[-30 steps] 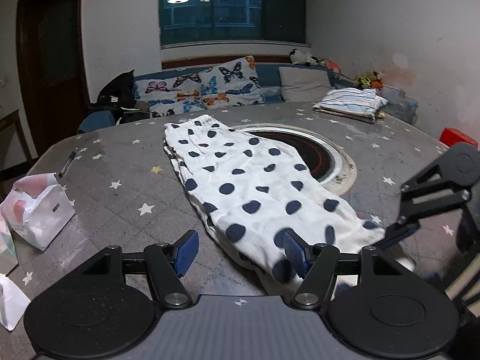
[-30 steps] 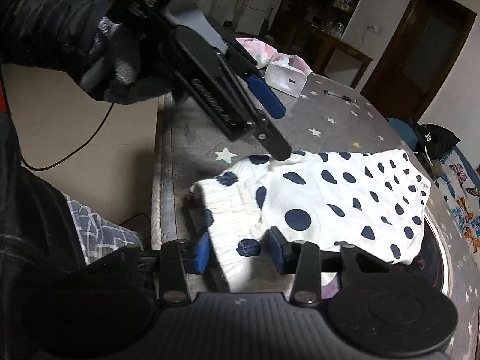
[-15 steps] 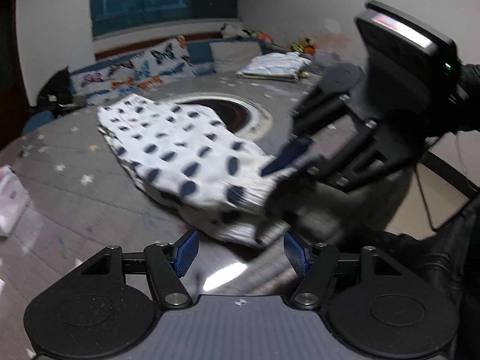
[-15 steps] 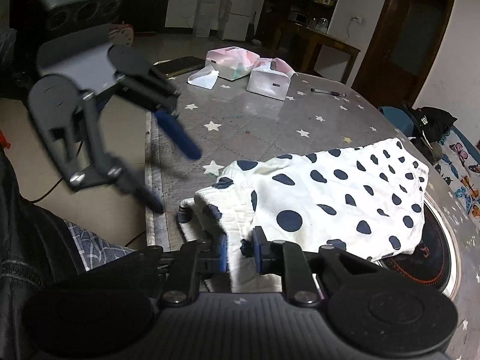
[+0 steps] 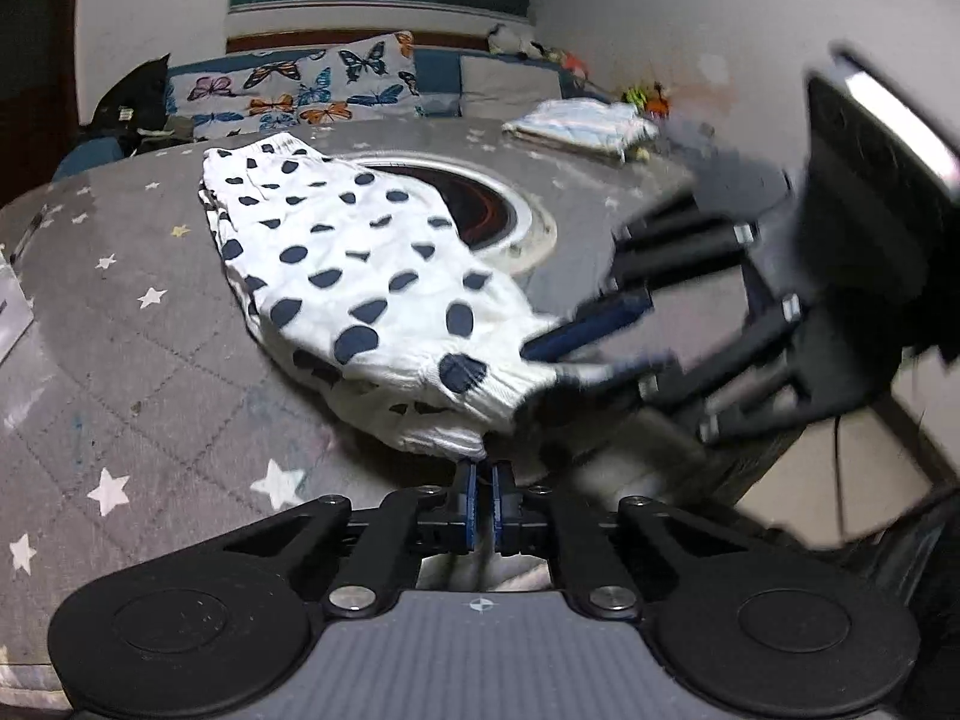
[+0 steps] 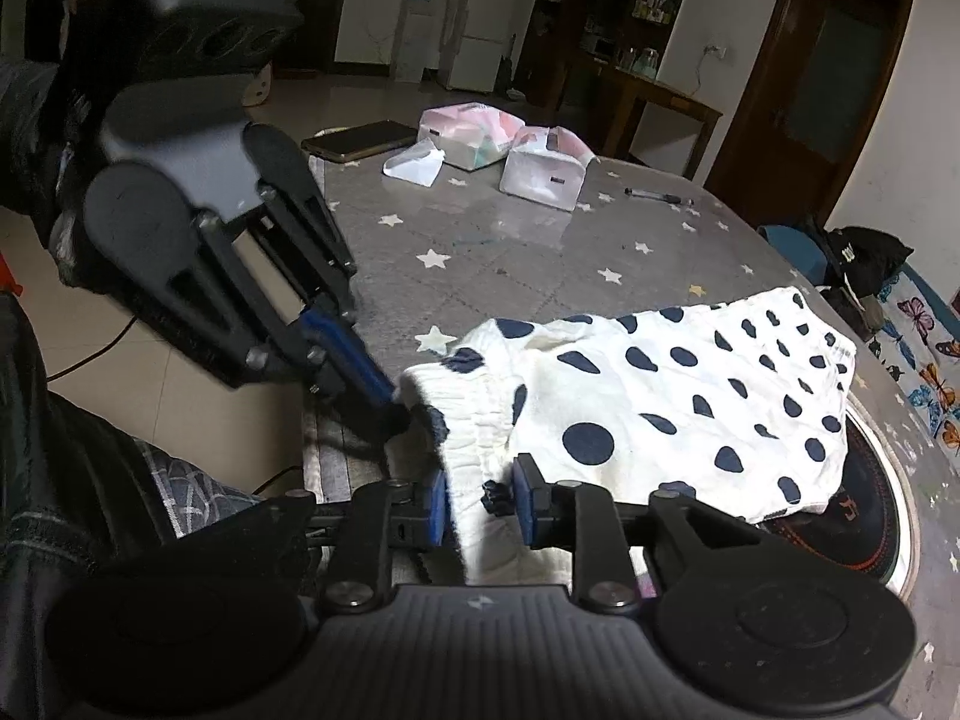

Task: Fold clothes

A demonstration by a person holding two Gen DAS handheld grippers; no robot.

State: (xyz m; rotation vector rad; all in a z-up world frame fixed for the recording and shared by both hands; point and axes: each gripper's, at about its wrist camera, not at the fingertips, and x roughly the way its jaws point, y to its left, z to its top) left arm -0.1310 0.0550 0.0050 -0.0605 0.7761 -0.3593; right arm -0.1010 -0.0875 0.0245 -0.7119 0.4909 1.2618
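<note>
we see a round table [image 5: 150,360] w/ a grey star-print cover filling both views, a ringed hotplate [image 5: 480,210] set in its middle. the white garment w/ navy dots [image 5: 360,276] lies across the table, far end over the hotplate rim, near end w/ the elastic waistband bunched at the table edge by us.

left wrist view only: butterfly-print cushions [image 5: 300,90] on a bench under a dark window, a folded pale stack [image 5: 582,126] on the far side of the table, small toys by the wall. right wrist view only: a dark door, a fridge and shelves at the back, two pink-white tissue packs [image 6: 516,150], a flat dark tablet or phone [image 6: 360,141], a pen [image 6: 657,197], a black bag [image 6: 864,258], plus a dark sleeve and checked cloth at lower left.

left gripper [image 5: 480,480]: blue pads have just snapped nearly together, pinching the waistband edge; from the right cam it shows as [image 6: 390,402] biting the corner of the band. right gripper [image 6: 480,504]: jaws narrow, just eased a bit wider, waistband fabric between them; the left pad touches cloth, can't tell if the right one presses. from the left cam it's blurred [image 5: 591,348], cloth between its fingers.

writing: white marks on the black bag, too small to read; tissue pack label unreadable.
</note>
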